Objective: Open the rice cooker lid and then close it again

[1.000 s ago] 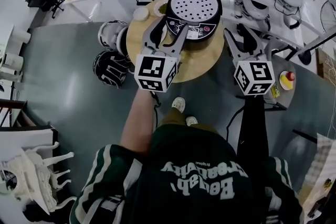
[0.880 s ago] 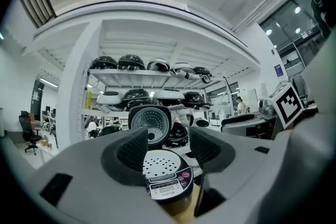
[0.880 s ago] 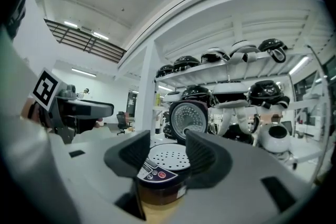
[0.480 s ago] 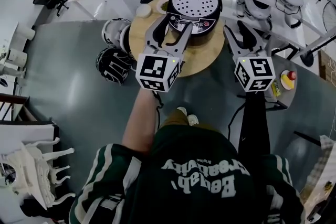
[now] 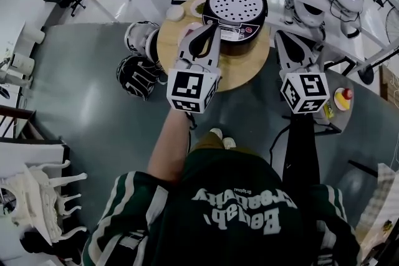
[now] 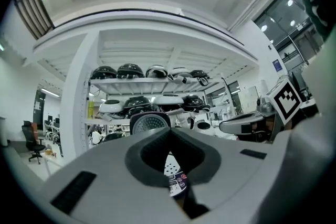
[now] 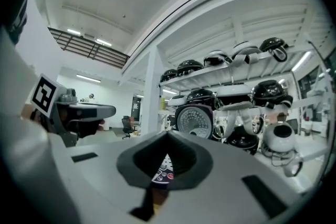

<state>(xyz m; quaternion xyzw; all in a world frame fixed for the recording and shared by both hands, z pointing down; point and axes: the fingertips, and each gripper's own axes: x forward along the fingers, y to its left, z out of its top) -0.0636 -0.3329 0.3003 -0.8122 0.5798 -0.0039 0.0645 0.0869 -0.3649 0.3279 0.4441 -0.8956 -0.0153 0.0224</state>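
Black rice cooker (image 5: 235, 9) — control panel (image 5: 240, 32) facing the person (image 5: 230, 215).

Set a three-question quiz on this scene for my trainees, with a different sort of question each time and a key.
1. True or false: the left gripper holds something in its jaws.
2. The rice cooker stands on: A) a round wooden table; B) the floor; C) a metal shelf.
3. Short answer: how do the right gripper's jaws stand?

Key
1. False: its jaws are shut with nothing between them.
2. A.
3. Shut, with nothing between them.
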